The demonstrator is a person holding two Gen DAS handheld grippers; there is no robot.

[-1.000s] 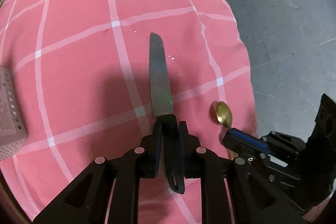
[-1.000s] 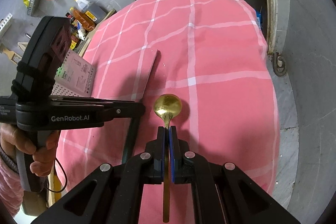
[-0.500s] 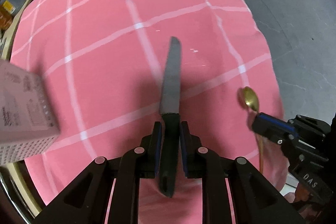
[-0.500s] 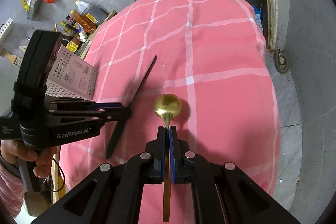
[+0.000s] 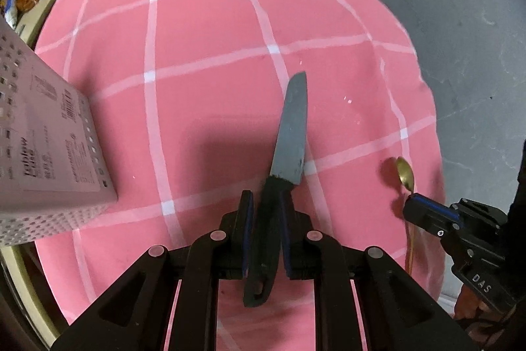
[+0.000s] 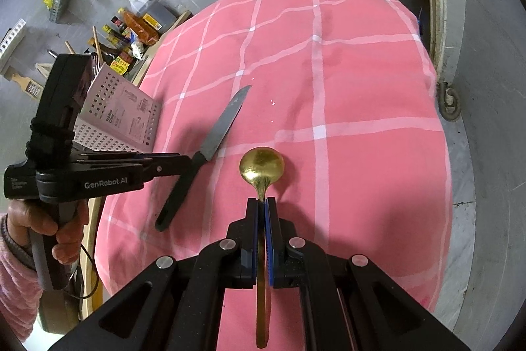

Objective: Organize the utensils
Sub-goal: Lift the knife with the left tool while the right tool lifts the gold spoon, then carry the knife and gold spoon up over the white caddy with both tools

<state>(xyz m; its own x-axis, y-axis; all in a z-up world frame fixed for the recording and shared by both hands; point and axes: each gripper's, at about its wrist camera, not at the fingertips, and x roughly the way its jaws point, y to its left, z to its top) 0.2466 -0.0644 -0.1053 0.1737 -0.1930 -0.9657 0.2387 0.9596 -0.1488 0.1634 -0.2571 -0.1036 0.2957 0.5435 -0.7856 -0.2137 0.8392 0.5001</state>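
My left gripper [image 5: 265,203] is shut on the black handle of a dark-bladed knife [image 5: 291,134], held above the pink checked cloth [image 5: 203,32], blade pointing away. My right gripper [image 6: 262,207] is shut on the stem of a gold spoon [image 6: 261,166], bowl forward, above the cloth. In the right wrist view the left gripper [image 6: 184,165] and knife [image 6: 223,120] are at left. In the left wrist view the right gripper [image 5: 415,206] and spoon [image 5: 405,173] are at lower right. A white perforated utensil basket [image 5: 49,153] stands at the left; it also shows in the right wrist view [image 6: 121,117].
The cloth-covered round table drops off to grey floor [image 5: 466,38] on the right. Bottles and clutter [image 6: 131,28] sit on the floor beyond the table's far left edge. A metal ring [image 6: 447,101] lies on the floor at right.
My left gripper has swung left with the knife, bringing the basket much closer and larger at its left. The knife now tilts right in the jaws. The right gripper has held still.
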